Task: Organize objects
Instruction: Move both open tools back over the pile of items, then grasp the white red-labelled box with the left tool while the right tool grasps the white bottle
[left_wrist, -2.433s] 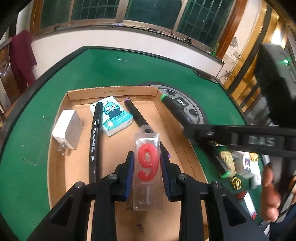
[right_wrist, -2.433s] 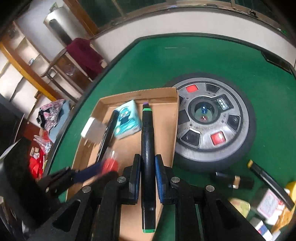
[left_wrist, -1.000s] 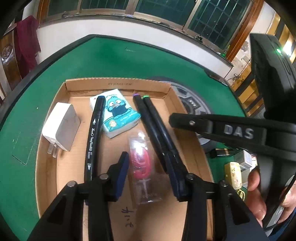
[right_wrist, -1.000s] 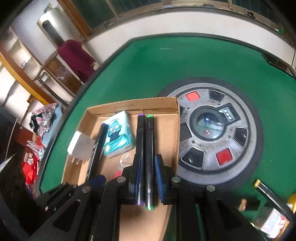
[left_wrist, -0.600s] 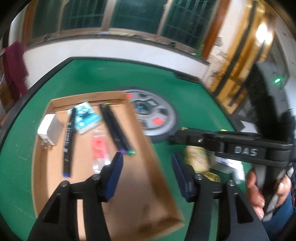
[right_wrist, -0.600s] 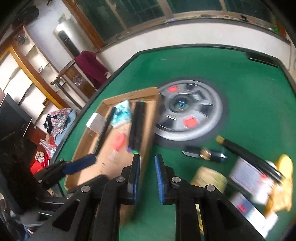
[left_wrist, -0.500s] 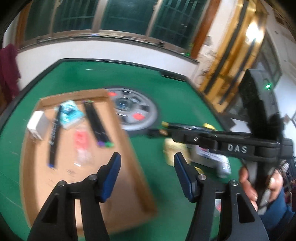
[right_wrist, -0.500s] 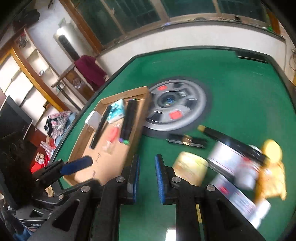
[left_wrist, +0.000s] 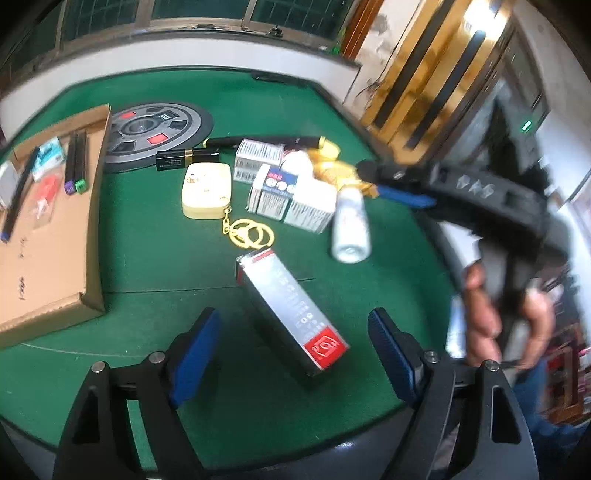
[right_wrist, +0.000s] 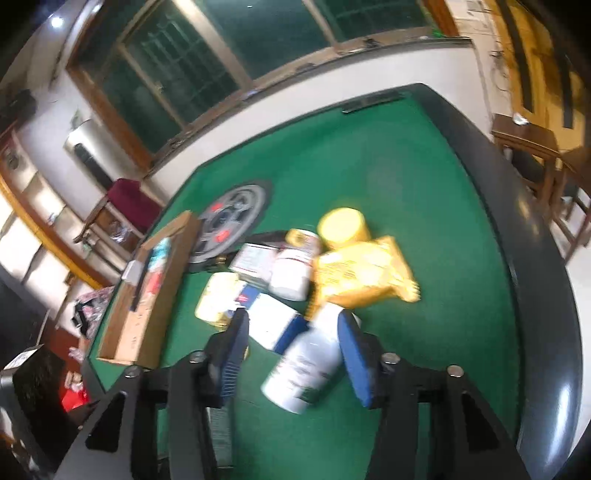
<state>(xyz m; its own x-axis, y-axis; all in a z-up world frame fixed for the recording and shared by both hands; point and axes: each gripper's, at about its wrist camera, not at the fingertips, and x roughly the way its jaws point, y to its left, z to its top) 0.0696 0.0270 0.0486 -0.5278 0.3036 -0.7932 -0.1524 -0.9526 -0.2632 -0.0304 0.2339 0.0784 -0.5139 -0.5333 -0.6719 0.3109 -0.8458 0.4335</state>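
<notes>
Green felt table (left_wrist: 155, 258) spreads across both views. At nine o'clock in the left wrist view lies the cardboard tray (left_wrist: 55, 273), markers (left_wrist: 75, 162) inside near its right wall. At eleven o'clock sits a round grey disc (left_wrist: 159, 129), touching the tray's corner. Toward one o'clock clusters white boxes (left_wrist: 291, 199), with a cream case (left_wrist: 207, 190) on yellow key rings (left_wrist: 247, 234) beside them. Left gripper (left_wrist: 291, 354) hangs with jaws opening wide and empty, silver-red box (left_wrist: 291, 306) lying between them, untouched. Right gripper (right_wrist: 291, 354) likewise with jaws opening, white bottle (right_wrist: 306, 369) lying between its pads, contact blurred; yellow packet (right_wrist: 362, 273) at twelve o'clock.
</notes>
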